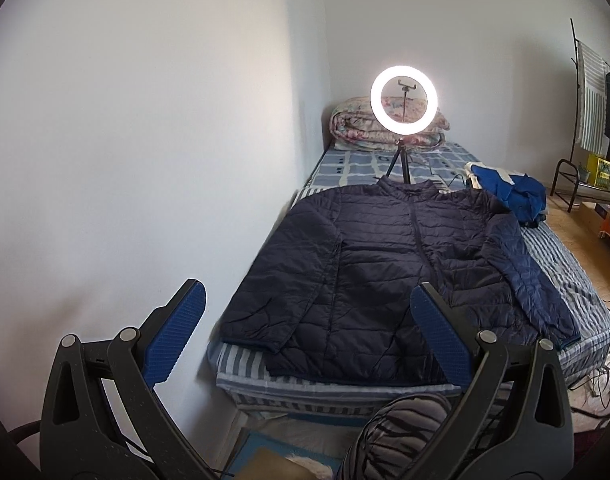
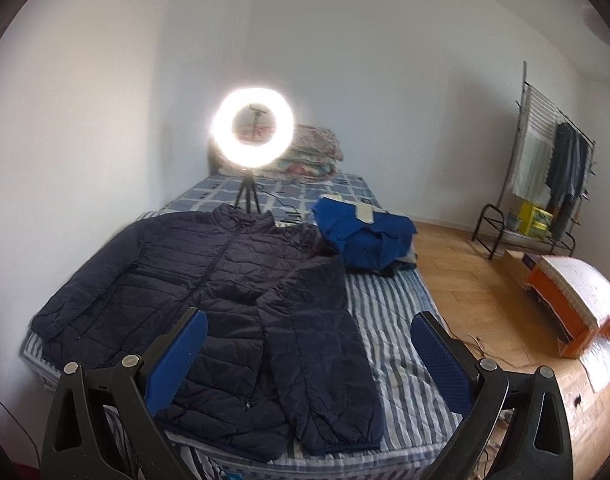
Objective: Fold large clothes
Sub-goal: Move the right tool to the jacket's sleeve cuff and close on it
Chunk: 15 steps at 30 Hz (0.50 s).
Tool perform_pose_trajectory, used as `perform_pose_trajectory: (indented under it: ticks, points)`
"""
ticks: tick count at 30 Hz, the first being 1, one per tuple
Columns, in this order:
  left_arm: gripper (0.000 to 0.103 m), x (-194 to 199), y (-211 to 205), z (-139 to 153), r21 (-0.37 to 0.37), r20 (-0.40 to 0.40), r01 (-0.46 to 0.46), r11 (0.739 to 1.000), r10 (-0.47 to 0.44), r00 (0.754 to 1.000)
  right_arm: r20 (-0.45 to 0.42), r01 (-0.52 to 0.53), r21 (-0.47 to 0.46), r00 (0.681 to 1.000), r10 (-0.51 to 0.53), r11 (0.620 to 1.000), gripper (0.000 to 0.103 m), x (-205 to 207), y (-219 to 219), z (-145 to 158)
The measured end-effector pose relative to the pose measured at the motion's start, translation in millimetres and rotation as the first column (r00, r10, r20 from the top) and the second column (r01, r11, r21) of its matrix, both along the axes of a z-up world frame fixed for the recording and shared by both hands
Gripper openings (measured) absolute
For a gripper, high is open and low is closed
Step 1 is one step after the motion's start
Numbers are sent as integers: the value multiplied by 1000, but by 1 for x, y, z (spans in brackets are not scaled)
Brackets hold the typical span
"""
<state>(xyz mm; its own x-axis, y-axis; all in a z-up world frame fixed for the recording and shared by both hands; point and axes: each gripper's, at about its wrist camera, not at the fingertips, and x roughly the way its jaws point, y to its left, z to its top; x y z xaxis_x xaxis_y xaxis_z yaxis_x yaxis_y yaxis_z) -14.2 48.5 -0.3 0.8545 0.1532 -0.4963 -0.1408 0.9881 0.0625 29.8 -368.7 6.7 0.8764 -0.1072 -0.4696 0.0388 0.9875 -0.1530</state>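
A dark navy quilted jacket (image 1: pixel 385 264) lies spread flat, front up, on the striped bed (image 1: pixel 561 264), collar toward the far end and sleeves along its sides. It also shows in the right wrist view (image 2: pixel 209 292). My left gripper (image 1: pixel 309 300) is open and empty, held above the foot of the bed near the jacket's hem. My right gripper (image 2: pixel 309 328) is open and empty, above the jacket's right sleeve and the striped bed (image 2: pixel 393 320).
A lit ring light on a tripod (image 1: pixel 403 100) stands on the bed behind the collar. A pile of blue clothes (image 2: pixel 365 236) lies right of the jacket. Folded quilts (image 1: pixel 353 124) sit at the head. A clothes rack (image 2: pixel 553 168) and an orange box (image 2: pixel 565 304) stand on the wood floor.
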Motion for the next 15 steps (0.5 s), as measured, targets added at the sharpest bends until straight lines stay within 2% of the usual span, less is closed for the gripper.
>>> perform_pose_trajectory:
  ticks: [4, 9, 11, 15]
  points:
    - [103, -14, 15, -10, -10, -2, -36, 999, 36, 999, 24, -110, -31, 994, 111, 993, 103, 16, 31, 5]
    - [103, -34, 29, -19, -14, -4, -68, 998, 68, 998, 22, -261, -91, 964, 264, 961, 103, 46, 84, -4]
    - [103, -43, 33, -21, -11, -6, -79, 997, 79, 997, 26, -333, -129, 940, 339, 934, 103, 56, 108, -10]
    - [103, -59, 40, -27, -24, -6, -95, 995, 95, 995, 4, -497, -174, 863, 505, 850, 103, 74, 157, -21]
